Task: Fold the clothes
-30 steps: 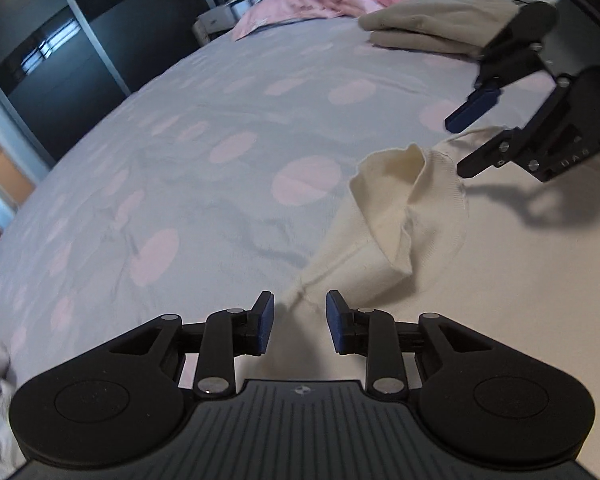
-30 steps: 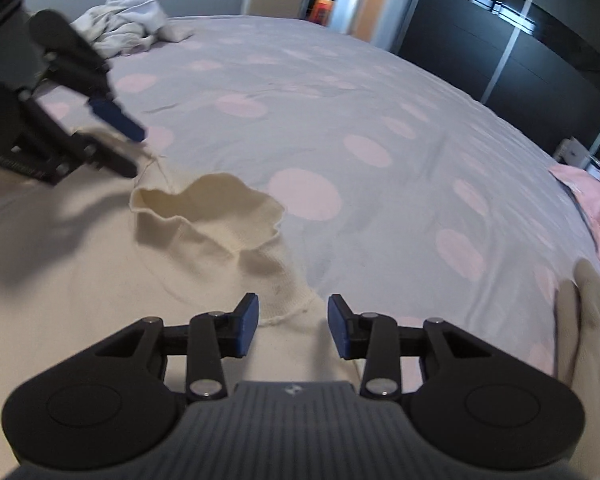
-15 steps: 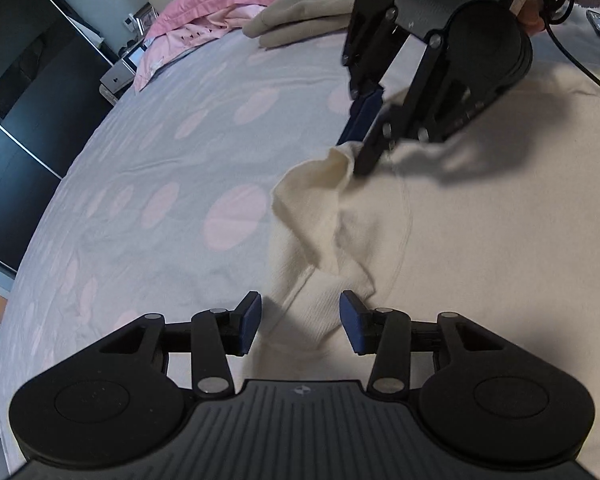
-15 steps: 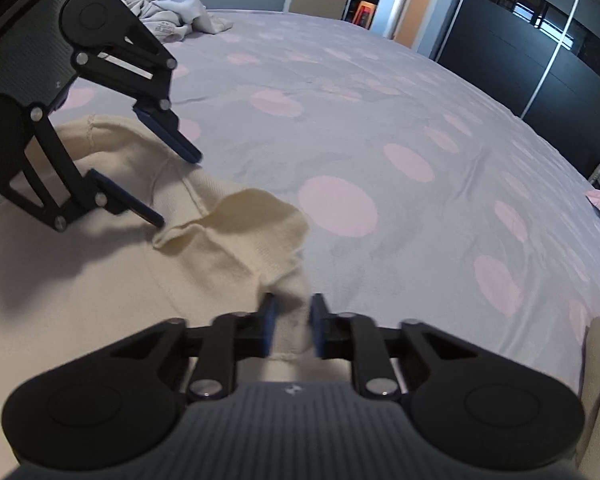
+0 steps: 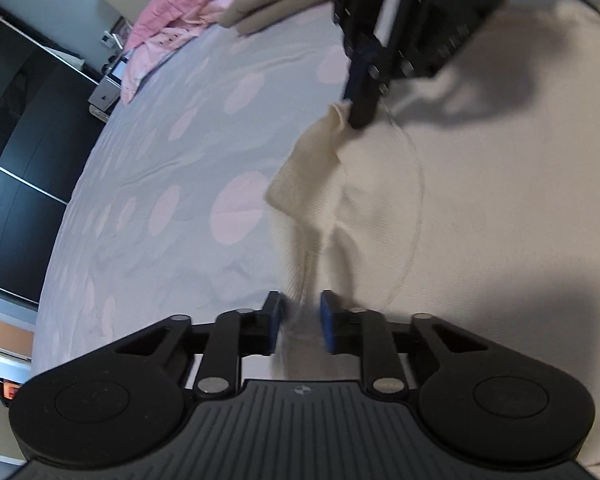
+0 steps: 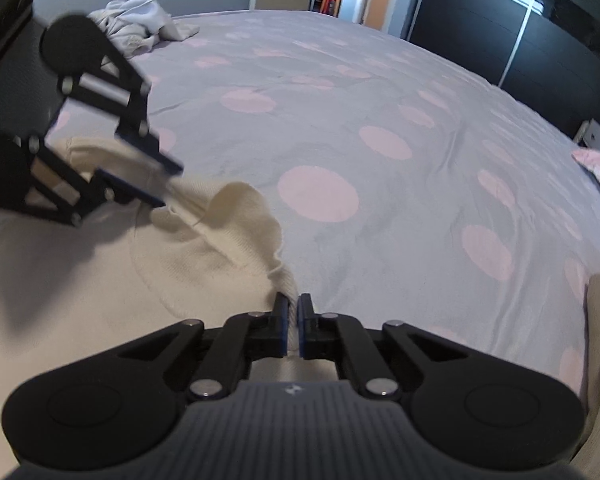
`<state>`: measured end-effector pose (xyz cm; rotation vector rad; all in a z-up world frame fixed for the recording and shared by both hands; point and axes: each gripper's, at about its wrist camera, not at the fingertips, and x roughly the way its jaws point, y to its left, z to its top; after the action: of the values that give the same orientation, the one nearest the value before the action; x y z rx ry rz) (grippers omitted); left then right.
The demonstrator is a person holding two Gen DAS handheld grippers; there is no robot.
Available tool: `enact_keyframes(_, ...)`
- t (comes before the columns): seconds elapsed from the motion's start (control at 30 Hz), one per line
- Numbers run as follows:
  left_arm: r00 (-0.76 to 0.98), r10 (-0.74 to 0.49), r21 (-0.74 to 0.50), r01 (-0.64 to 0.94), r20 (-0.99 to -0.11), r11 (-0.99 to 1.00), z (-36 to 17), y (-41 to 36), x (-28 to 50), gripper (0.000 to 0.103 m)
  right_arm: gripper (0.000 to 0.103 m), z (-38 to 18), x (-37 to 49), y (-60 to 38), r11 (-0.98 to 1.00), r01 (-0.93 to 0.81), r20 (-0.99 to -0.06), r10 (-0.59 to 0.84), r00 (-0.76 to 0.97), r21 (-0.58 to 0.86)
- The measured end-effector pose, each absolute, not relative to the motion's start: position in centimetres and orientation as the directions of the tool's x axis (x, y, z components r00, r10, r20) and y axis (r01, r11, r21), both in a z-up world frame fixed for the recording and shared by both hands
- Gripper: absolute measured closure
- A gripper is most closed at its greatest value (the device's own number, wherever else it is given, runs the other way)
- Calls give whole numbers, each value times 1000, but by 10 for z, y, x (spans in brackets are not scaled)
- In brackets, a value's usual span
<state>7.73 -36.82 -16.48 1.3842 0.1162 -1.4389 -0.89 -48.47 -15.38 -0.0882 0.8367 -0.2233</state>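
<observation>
Across most of the bed (image 6: 380, 92), it's just that grey cover with pink dots, and the cream sweater (image 5: 480, 200) lies spread flat along the near edge, so there's room to fold it right where it is. Up by the pink pillow (image 5: 188, 12) at the head end sits a beige folded pile (image 5: 284, 0), probably finished pieces parked out of the way, and a crumpled whitish garment (image 6: 140, 20) waits at the far corner.

Now the 2 grippers. Right gripper (image 6: 293, 328) has its jaws pinched tight on the sweater's ribbed edge, with fabric bunching up into it. Left gripper (image 5: 300, 322) has the same edge running between its pads, jaws partly closed with a gap showing, and the view is blurry there, so I can't tell if it's really clamped yet. My guess is they're grabbing 2 points along 1 edge so the flap lifts evenly for a fold.
</observation>
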Motion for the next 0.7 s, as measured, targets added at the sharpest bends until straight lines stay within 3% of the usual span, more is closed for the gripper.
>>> enact_keyframes(0.03, 281, -591, 580, 707, -756, -405, -167, -369, 77, 98, 98, -153, -10, -485, 973, 167, -724, -232, 649, -162)
enact_keyframes(0.2, 277, -629, 518, 822, -726, -236, -143, -365, 87, 101, 98, -149, -13, -484, 970, 192, -718, -238, 654, -147)
enact_keyframes(0.33, 158, -669, 162, 985, -727, 56, -101, -363, 134, 102, 100, -129, -20, -494, 955, 279, -667, -270, 695, -97)
enact_keyframes(0.4, 114, -695, -28, 981, -710, 190, -84, -364, 159, 102, 100, -117, -19, -503, 936, 348, -637, -303, 709, -58)
enact_keyframes(0.5, 113, -696, -176, 927, -709, 331, -80, -377, 184, 102, 100, -107, -4, -514, 901, 434, -622, -348, 701, -14)
enact_keyframes(0.7, 184, -578, -129, 880, -795, 458, -121, -405, 201, 102, 100, -137, 39, -523, 866, 500, -701, -371, 609, -24)
